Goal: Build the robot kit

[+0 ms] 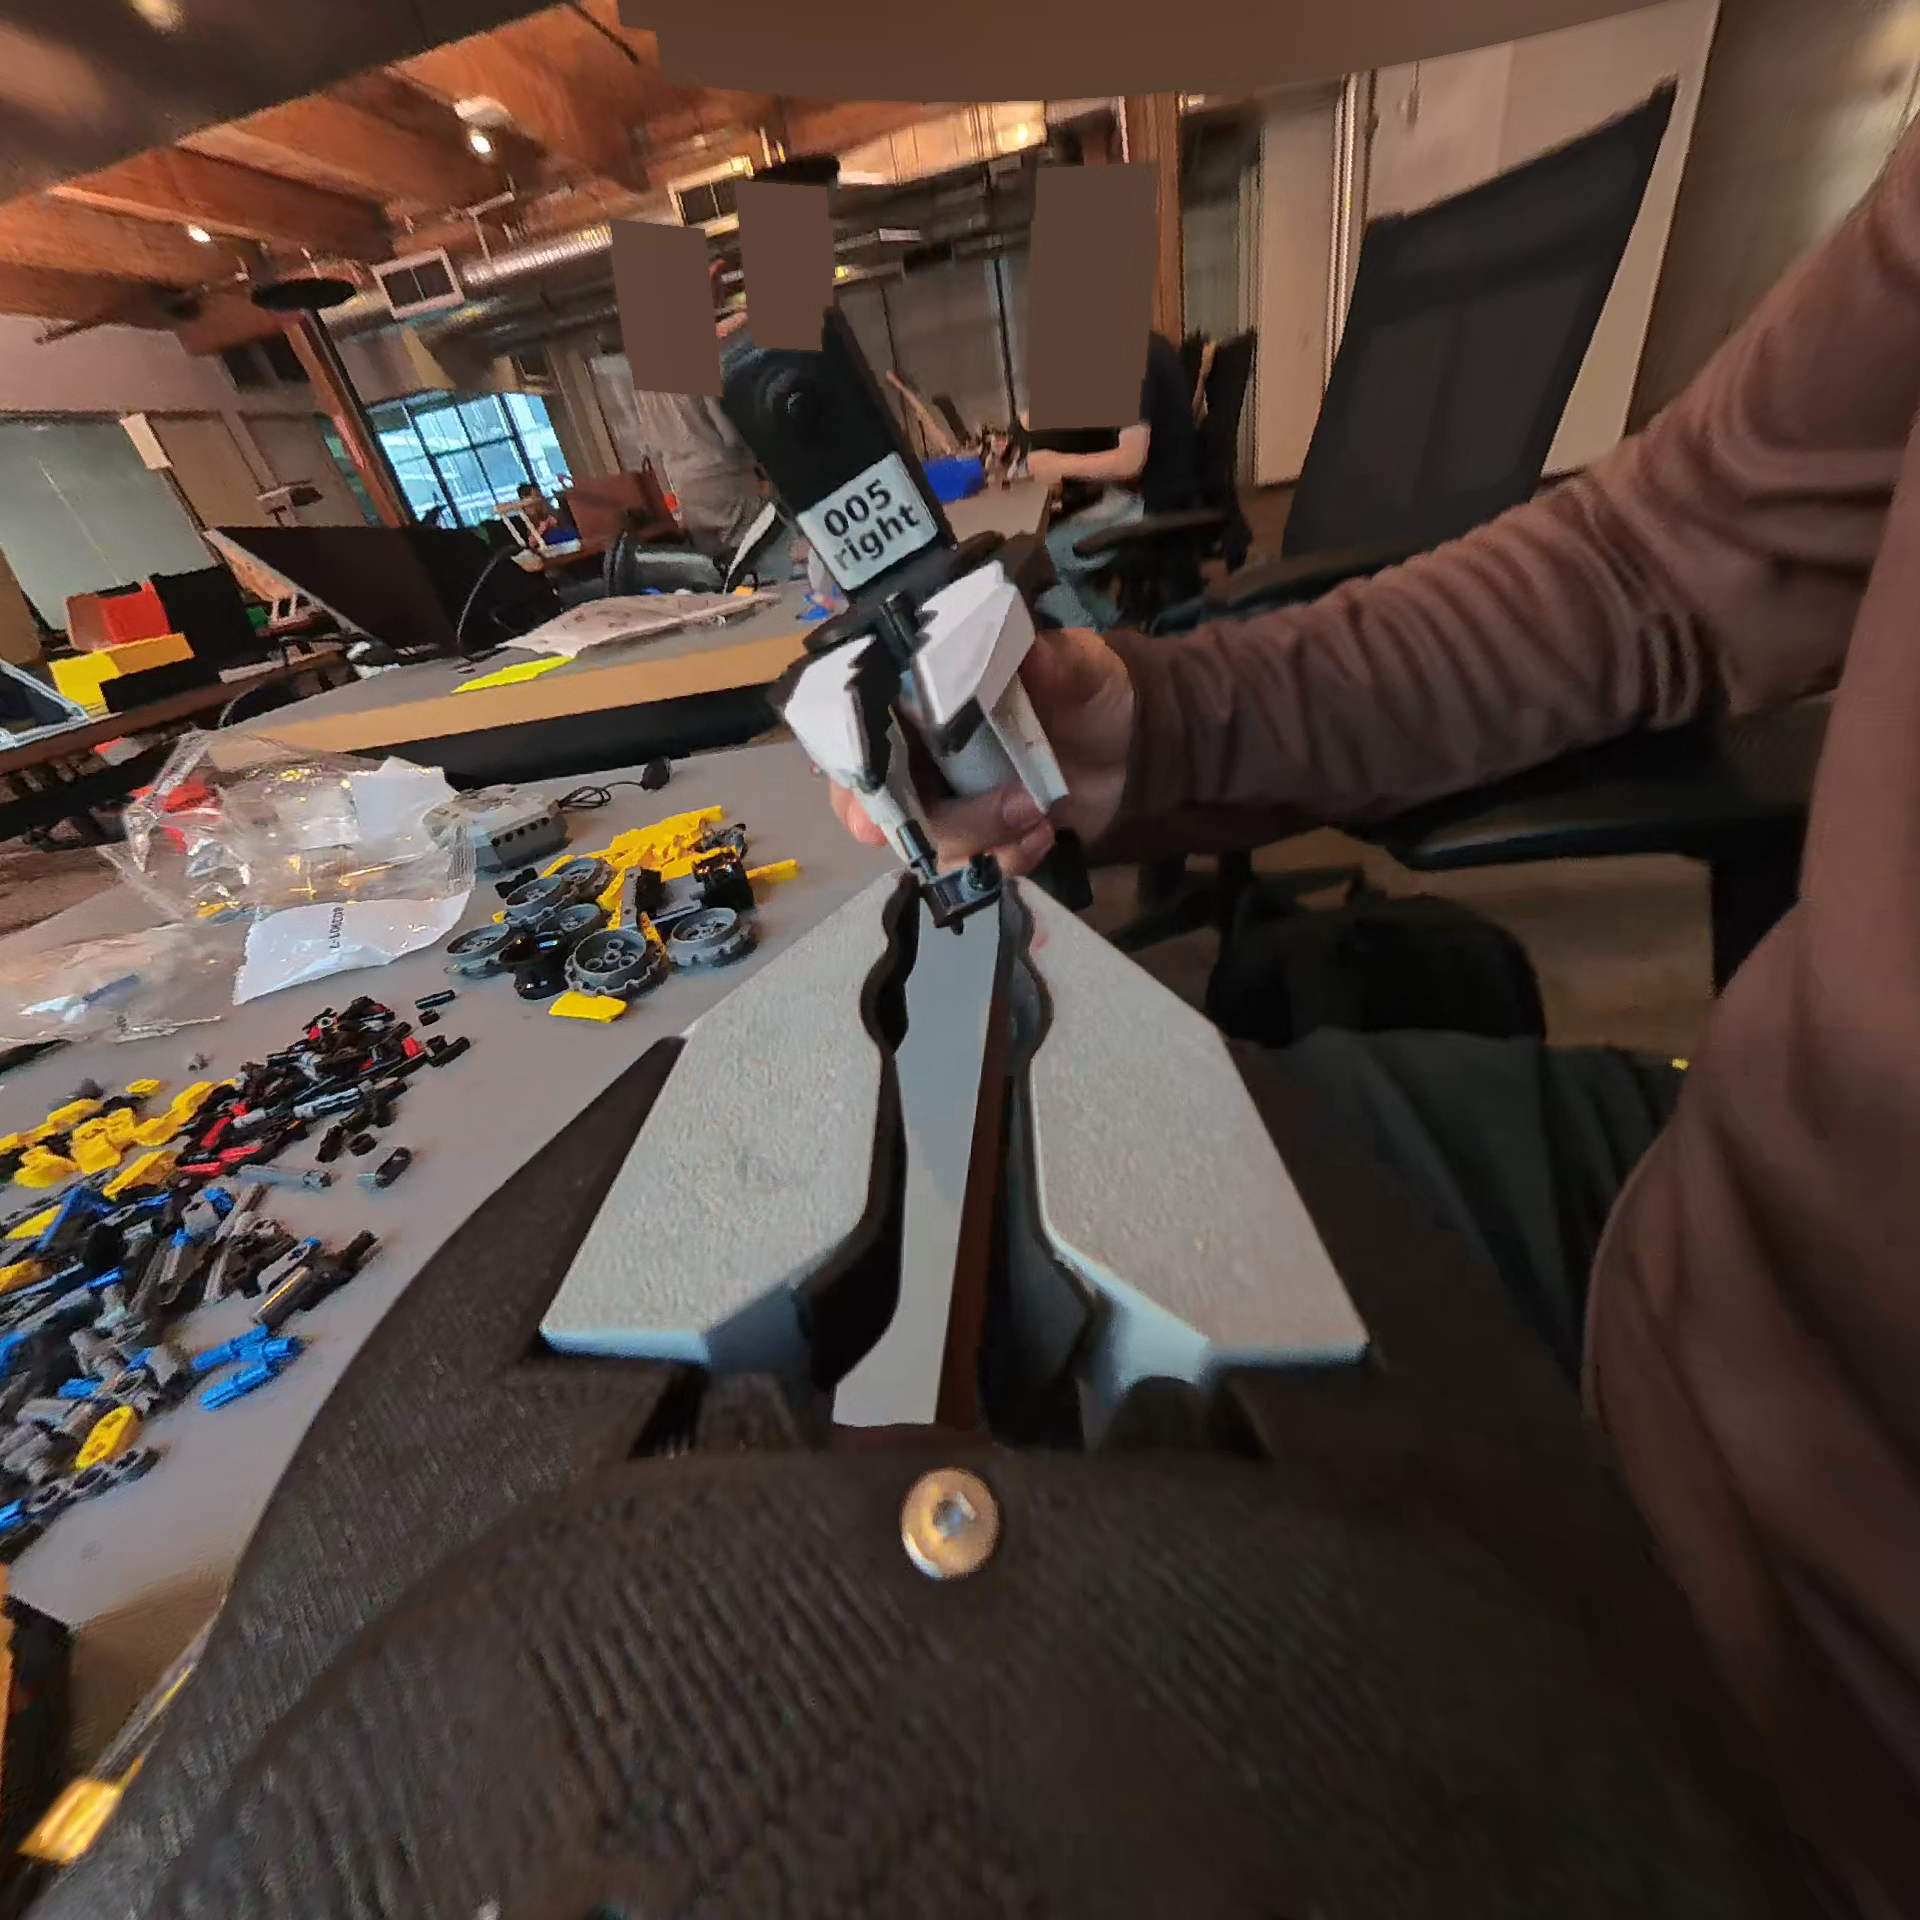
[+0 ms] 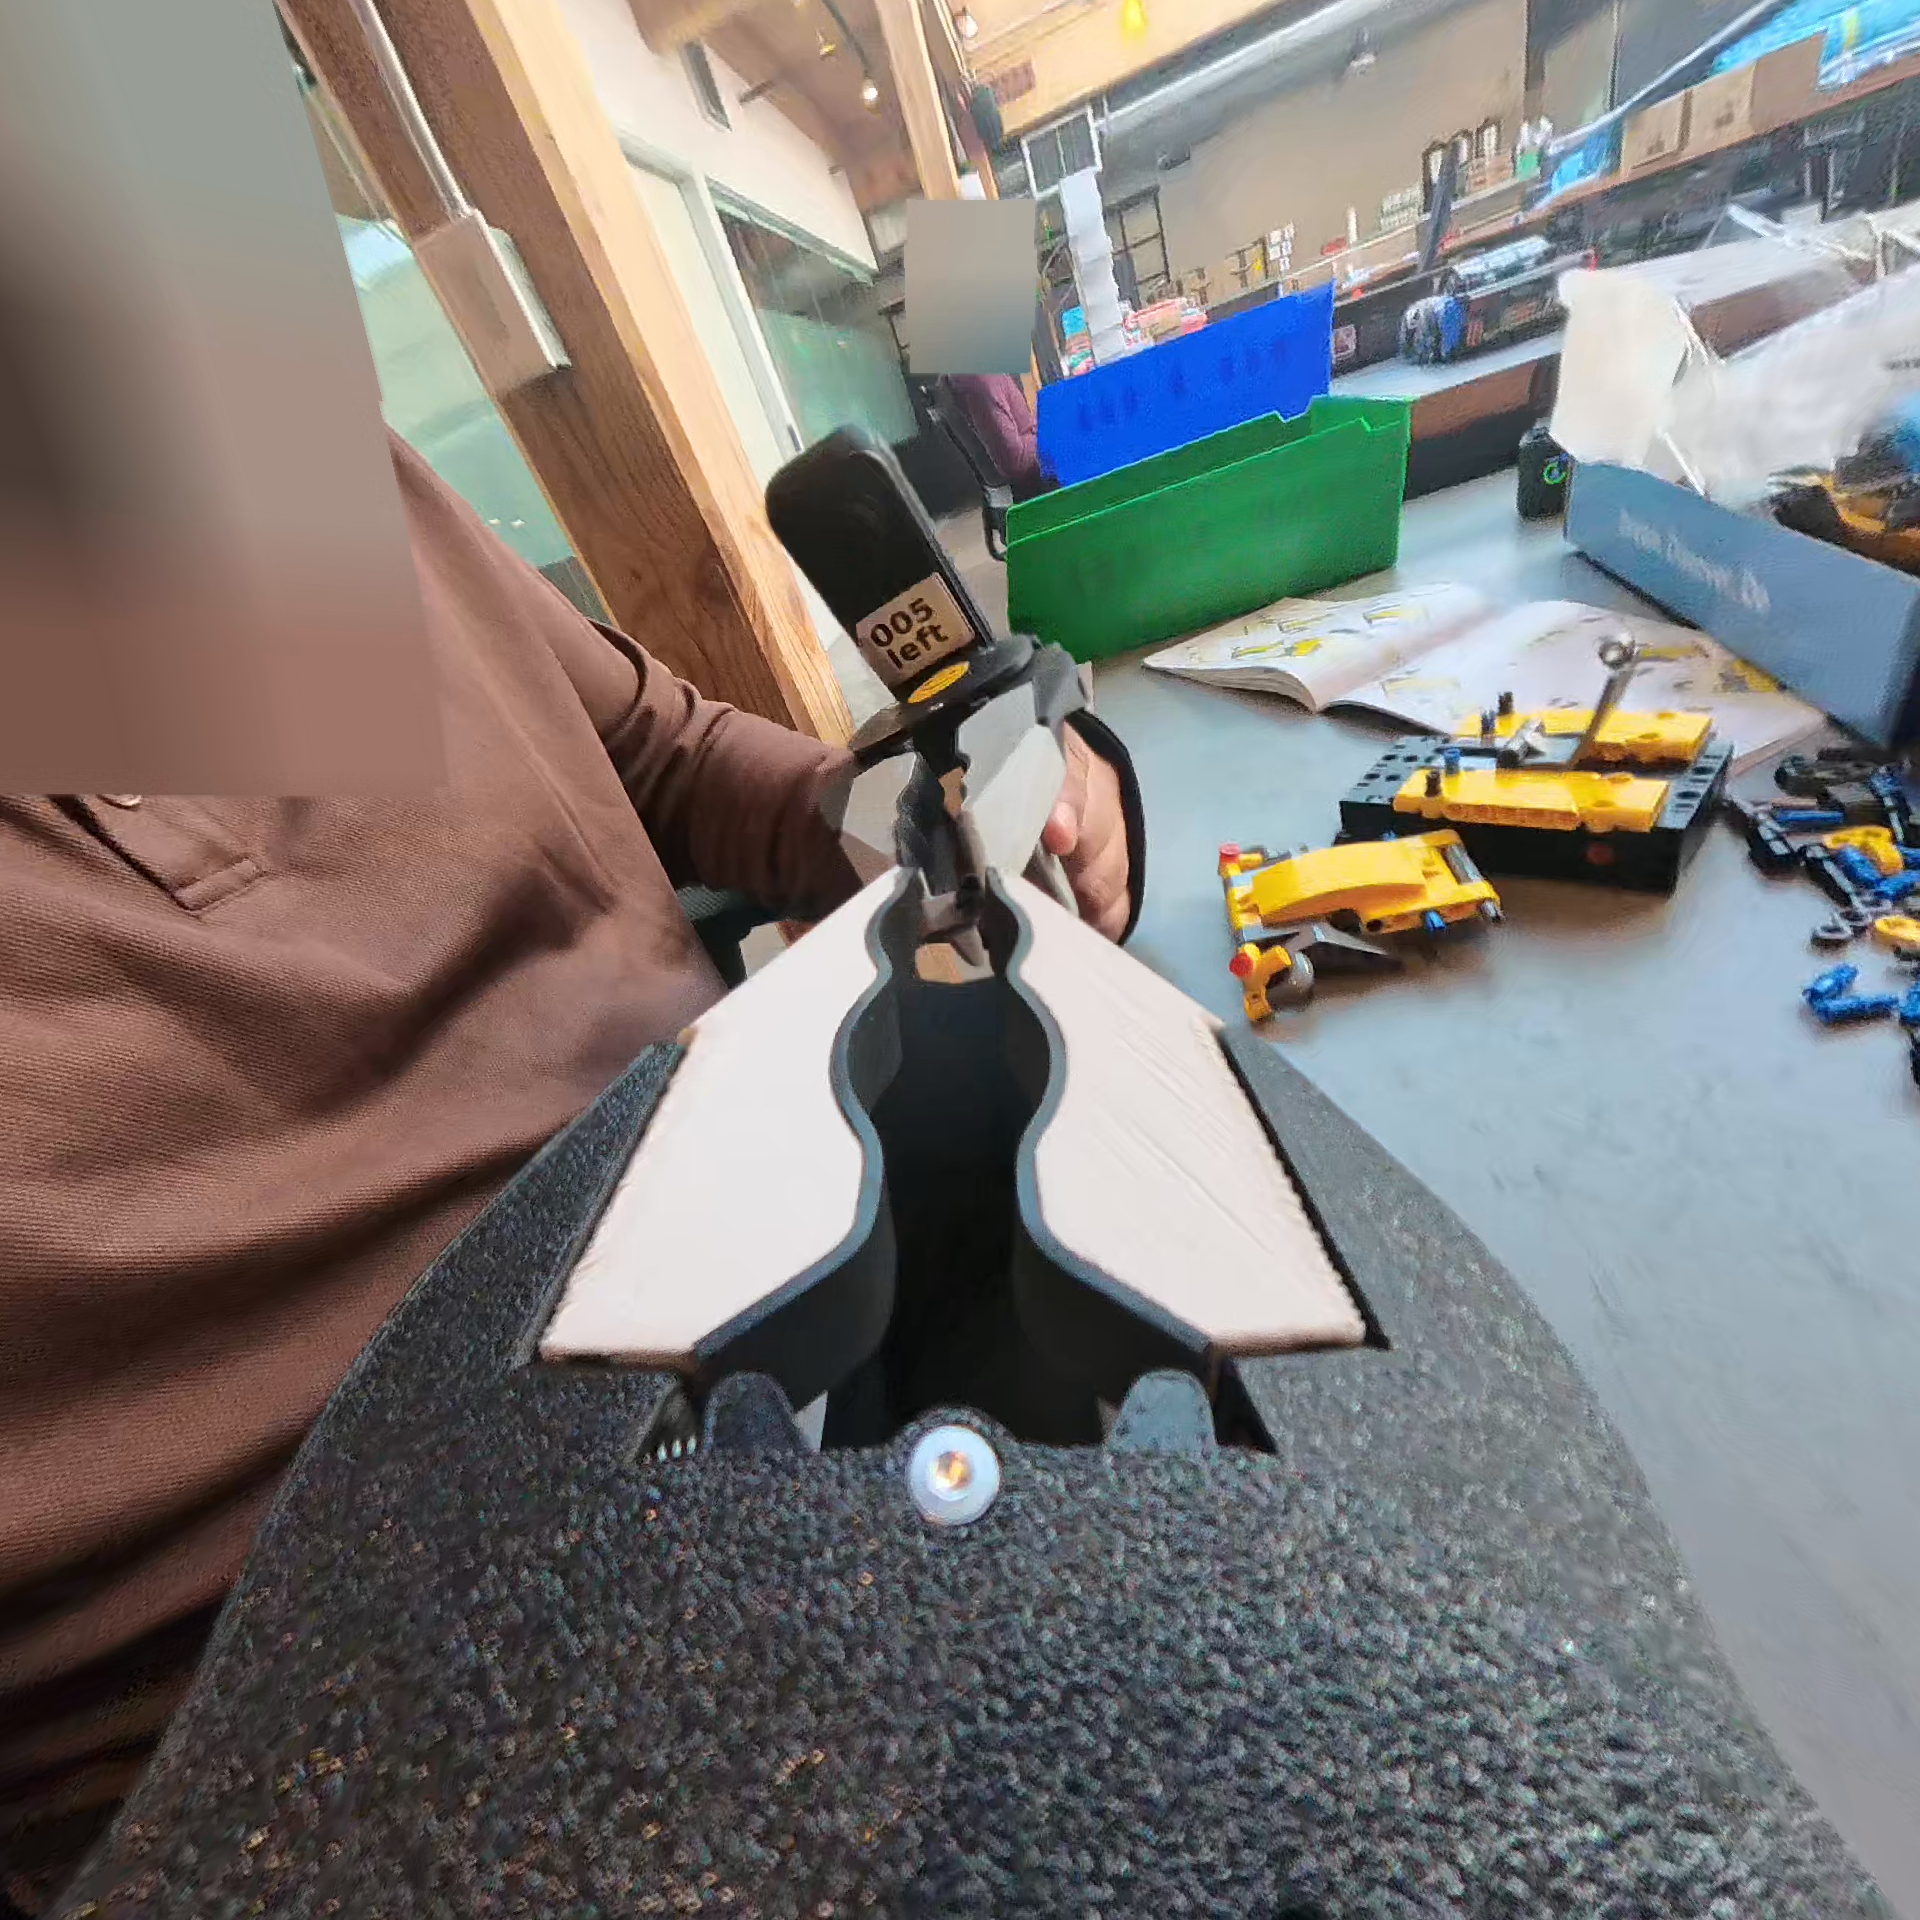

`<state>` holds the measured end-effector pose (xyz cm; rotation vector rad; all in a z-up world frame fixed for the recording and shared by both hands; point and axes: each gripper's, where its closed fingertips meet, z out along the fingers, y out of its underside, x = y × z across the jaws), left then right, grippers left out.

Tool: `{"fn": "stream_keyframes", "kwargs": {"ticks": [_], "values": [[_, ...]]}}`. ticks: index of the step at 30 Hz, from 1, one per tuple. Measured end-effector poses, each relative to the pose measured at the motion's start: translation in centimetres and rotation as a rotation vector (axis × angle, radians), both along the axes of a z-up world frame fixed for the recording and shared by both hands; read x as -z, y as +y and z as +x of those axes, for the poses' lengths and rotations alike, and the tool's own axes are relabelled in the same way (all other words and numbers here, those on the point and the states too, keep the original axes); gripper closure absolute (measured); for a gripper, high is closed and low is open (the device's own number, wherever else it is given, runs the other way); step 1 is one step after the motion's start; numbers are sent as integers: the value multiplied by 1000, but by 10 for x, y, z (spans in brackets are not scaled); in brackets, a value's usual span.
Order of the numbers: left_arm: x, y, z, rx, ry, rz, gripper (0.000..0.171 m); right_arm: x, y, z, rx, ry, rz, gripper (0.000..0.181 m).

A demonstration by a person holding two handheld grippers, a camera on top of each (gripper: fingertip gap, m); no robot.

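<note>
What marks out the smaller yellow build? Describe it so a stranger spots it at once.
Start at the green bin on the grey table, then come forward past the open booklet. The smaller yellow build lies in front of the black-and-yellow base; unlike that block, it has a curved yellow arm and red pins.

Bright, even indoor light, with warm ceiling spotlights glowing overhead. Wide-angle bending warps the edges. Motion blur smears the far right of the grey tabletop.

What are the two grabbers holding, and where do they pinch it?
The left gripper pinches a small black toy-brick piece at one end. The right gripper pinches a thin black pin joined to it.
</note>
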<state>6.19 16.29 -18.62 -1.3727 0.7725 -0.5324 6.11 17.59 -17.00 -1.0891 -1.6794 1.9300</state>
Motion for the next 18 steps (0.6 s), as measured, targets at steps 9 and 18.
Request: {"fn": "stream_keyframes", "kwargs": {"ticks": [9, 18], "values": [[-5, 2, -8, -41, -29, 40, 159, 9, -12, -25, 1, -75, 19, 173], [-6, 15, -27, -220, -47, 23, 159, 7, 0, -43, 179, -33, 155, 179]]}}
